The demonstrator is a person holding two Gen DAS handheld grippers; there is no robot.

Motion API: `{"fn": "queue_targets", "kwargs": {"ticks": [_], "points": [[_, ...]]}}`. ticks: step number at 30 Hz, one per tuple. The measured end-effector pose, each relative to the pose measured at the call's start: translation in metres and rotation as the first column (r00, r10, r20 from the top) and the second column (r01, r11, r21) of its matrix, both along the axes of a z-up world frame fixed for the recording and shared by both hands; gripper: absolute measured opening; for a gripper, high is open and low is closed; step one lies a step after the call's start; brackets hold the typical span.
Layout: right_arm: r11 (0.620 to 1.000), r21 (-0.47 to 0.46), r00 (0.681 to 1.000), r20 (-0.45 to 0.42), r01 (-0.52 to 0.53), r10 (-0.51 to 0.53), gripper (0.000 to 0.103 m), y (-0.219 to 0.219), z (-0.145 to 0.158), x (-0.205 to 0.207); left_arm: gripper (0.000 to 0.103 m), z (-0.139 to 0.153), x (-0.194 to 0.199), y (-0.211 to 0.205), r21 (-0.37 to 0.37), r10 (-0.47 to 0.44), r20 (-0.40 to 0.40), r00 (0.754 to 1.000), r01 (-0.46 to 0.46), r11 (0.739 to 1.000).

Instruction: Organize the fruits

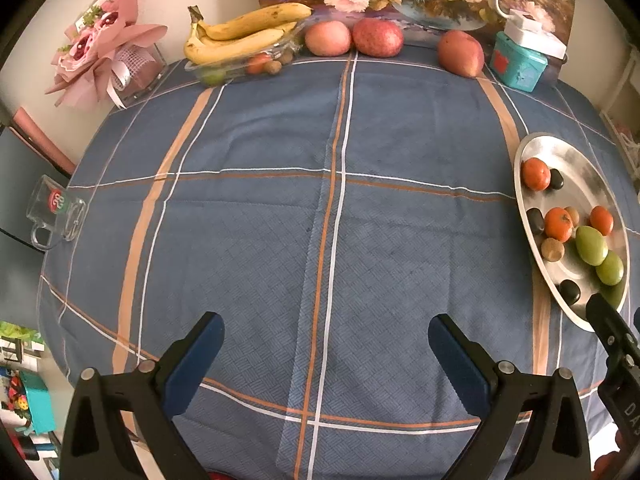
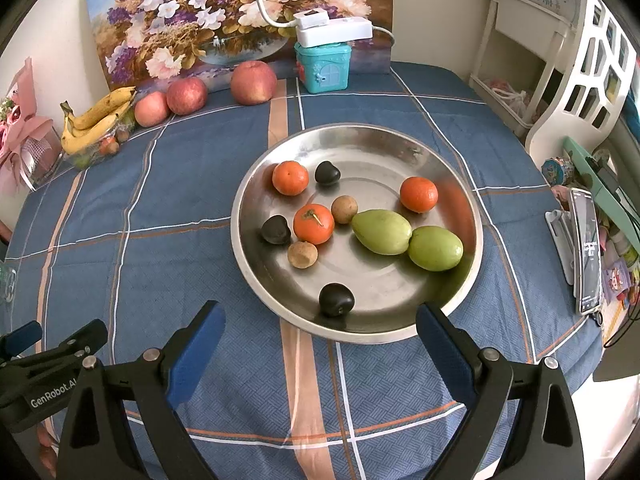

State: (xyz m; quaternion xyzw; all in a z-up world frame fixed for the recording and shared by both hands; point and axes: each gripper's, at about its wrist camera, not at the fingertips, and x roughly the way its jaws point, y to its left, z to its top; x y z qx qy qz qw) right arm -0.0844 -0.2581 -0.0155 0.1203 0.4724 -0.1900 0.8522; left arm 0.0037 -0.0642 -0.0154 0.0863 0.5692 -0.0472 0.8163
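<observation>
A round steel plate sits on the blue checked tablecloth; it also shows at the right of the left wrist view. It holds three small oranges, two green fruits, three dark fruits and two brown longans. My right gripper is open and empty, just in front of the plate's near rim. My left gripper is open and empty over bare cloth, left of the plate. Bananas lie on a clear tray at the back left, with three apples beside them.
A teal toy house with a white power strip stands at the back before a flower painting. A glass mug lies at the left table edge. A pink bouquet stands back left. A phone on a stand is at the right.
</observation>
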Motion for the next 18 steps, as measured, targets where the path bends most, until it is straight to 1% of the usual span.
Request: {"fn": "queue_targets", "kwargs": {"ticks": [18], "points": [[1.000,-0.001,1.000,-0.001,0.001,-0.001,0.096,0.0015,-0.0002,0.0007,0.103,-0.0033,0.0009,0.0021,0.001,0.013,-0.013,1.000,-0.013,1.000]]}}
